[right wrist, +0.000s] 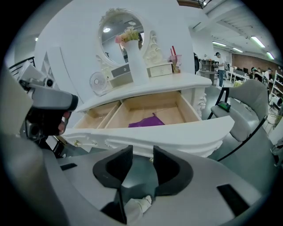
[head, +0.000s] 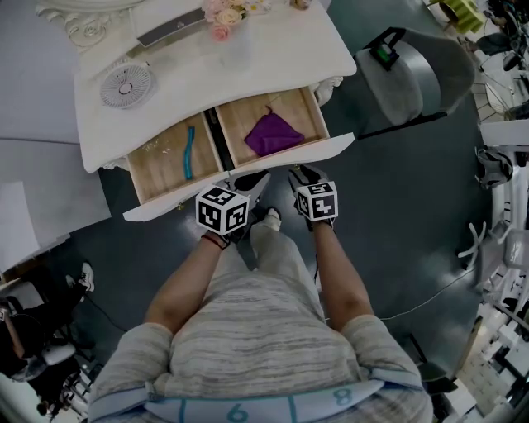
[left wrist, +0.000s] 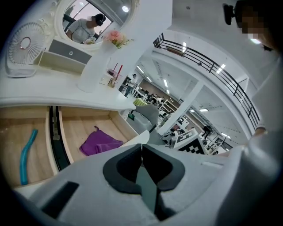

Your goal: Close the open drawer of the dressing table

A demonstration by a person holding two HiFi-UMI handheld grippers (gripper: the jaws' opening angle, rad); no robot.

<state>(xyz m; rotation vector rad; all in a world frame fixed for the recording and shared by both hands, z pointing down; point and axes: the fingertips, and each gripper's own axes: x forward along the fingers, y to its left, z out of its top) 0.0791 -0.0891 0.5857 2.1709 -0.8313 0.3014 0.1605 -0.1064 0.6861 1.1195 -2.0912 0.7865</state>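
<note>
I count one table (head: pixel 273 58), one drawer (head: pixel 169 201) with two compartments, one cloth (head: pixel 273 134), one teal stick (head: pixel 189 153), one fan (head: pixel 126 85) upper left, one chair (head: pixel 421 78) upper right, and two grippers: left gripper (head: pixel 252 183), right gripper (head: pixel 304 175).

An open drawer (head: pixel 331 147) juts from the surface (head: pixel 248 66) toward the person, a curved stick (head: pixel 189 153) in its left compartment, a cloth (head: pixel 273 135) in its right, a fan (head: pixel 126 85) and flowers (head: pixel 225 15) on the surface behind, and the left tool (head: pixel 252 183) and right tool (head: pixel 307 175) side by side just before its front.
</note>
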